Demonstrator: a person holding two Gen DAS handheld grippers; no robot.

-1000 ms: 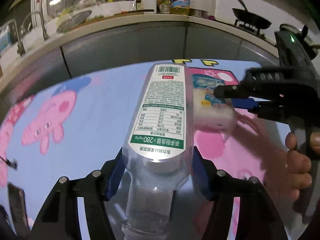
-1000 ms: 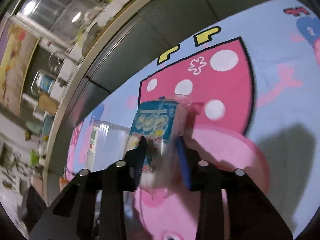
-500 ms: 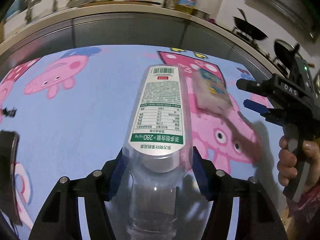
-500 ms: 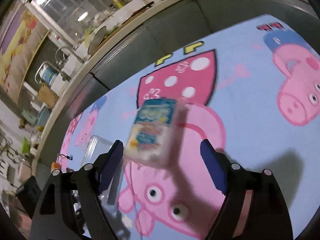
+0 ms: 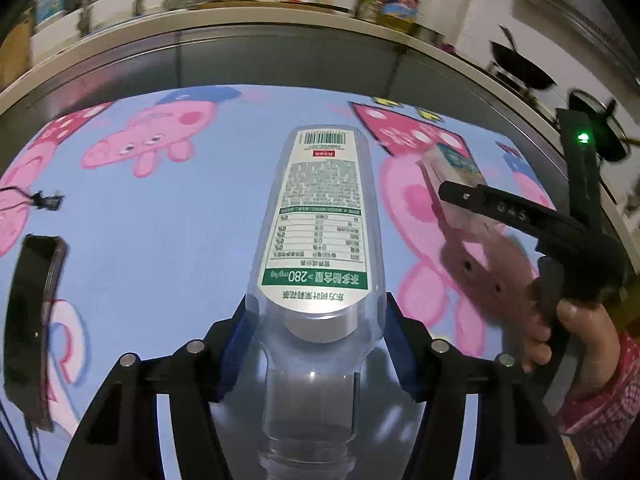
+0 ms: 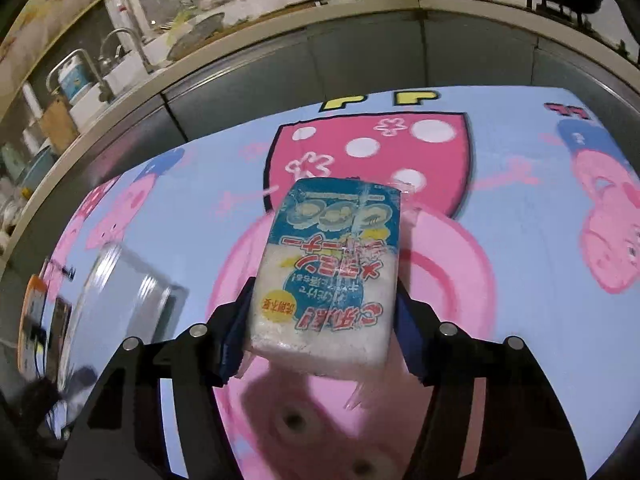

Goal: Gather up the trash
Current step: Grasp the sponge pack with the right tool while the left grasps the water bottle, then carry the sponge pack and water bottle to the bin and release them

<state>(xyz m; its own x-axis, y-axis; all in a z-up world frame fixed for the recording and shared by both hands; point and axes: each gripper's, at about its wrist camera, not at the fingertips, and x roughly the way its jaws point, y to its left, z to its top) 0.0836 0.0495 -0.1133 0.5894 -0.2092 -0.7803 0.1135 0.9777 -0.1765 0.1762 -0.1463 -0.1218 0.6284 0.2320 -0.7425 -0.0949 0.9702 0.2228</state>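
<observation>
Trash is in both grippers. The left gripper (image 5: 316,336) has its blue pads pressed against the shoulders of a clear plastic bottle (image 5: 320,216). The bottle's neck points back toward the camera and its white label faces up, so the jaws stand fairly wide around a wide body. The right gripper (image 6: 320,328) has just been closing its jaws, and a wrapped packet (image 6: 332,272) with blue and white print sits between them. Both pads meet the packet's long sides near its lower end.

Both items hang over the cartoon-printed tablecloth (image 5: 160,220). The bottle is out in front of the left fingers and the packet is tilted upward from the right ones. In the left wrist view the right gripper and the hand (image 5: 576,340) carrying it are off to the bottle's right, apart from it.

A dark phone (image 5: 34,320) lies at the cloth's left edge, and a kitchen counter (image 5: 240,52) runs behind the table. No bin shows in either view.

To do the carry well, the right grip should probably be kept firm. The packet looks soft and its film slick, and it is held only near one end, so it could pivot or slide out. The bottle is light and held near the neck, so slow, level motion should stop it swinging. Keeping the two hands apart should prevent a knock.
</observation>
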